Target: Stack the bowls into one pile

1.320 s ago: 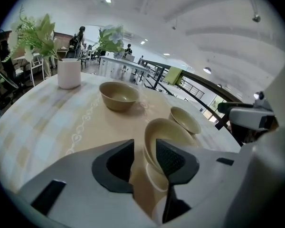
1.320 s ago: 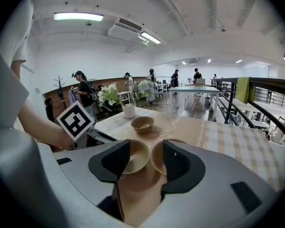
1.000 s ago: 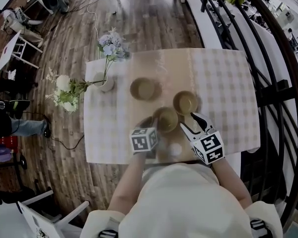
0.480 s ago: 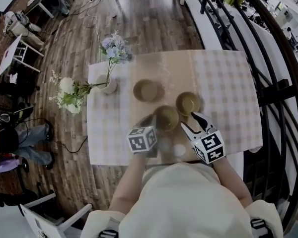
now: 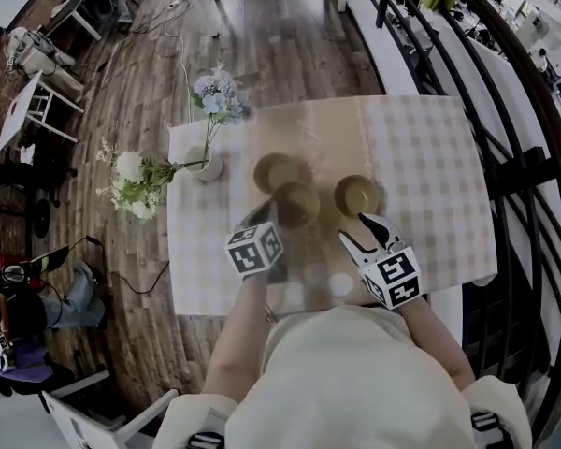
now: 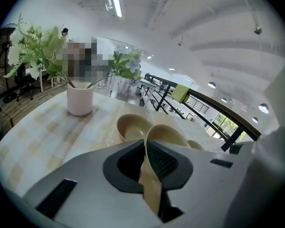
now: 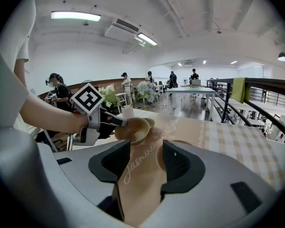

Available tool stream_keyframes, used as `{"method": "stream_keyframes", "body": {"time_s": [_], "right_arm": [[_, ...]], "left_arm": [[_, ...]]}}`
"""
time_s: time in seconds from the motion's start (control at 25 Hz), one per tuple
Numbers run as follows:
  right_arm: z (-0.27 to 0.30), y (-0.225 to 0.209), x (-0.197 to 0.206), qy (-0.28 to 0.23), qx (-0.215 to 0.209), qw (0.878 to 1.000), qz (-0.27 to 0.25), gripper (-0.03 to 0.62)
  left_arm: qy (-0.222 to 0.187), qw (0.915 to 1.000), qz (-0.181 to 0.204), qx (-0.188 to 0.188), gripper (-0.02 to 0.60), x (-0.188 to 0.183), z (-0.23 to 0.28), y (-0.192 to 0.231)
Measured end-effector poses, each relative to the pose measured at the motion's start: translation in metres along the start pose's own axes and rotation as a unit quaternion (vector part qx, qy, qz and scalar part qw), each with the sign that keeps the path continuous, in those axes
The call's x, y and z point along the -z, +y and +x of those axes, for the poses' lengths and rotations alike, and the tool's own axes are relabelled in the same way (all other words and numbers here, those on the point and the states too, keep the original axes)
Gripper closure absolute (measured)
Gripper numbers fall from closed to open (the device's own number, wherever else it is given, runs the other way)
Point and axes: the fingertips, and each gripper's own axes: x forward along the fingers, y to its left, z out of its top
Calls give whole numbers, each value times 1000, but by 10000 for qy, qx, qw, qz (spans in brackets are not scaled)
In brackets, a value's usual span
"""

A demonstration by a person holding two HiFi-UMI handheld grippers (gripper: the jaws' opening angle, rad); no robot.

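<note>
TEXT: "Jasmine", pale cursive, further words illegible | ON: tan cloth runner (image 7: 141,189) | WHERE: directly between the right tool's (image 7: 146,161) jaws

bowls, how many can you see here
3. The first bowl is gripped at its rim by the left gripper. The second bowl sits on the table just beyond it, near the vase. The third bowl sits ahead of the open right gripper. None looks hidden.

— Third bowl (image 6: 195,145) in the left gripper view?
— I see only a rim sliver behind the held bowl (image 6: 164,136). Overhead, my torso (image 5: 346,382) hides part of the near edge of the surface (image 5: 421,157).
</note>
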Motion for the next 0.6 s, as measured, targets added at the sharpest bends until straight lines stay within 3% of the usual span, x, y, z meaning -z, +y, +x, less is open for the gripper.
{"method": "stream_keyframes", "body": {"time_s": [0.6], "right_arm": [[3, -10, -1, 35, 187, 9998, 90, 398]], "left_arm": [[-221, 9990, -265, -286, 561, -44, 26, 29]]}}
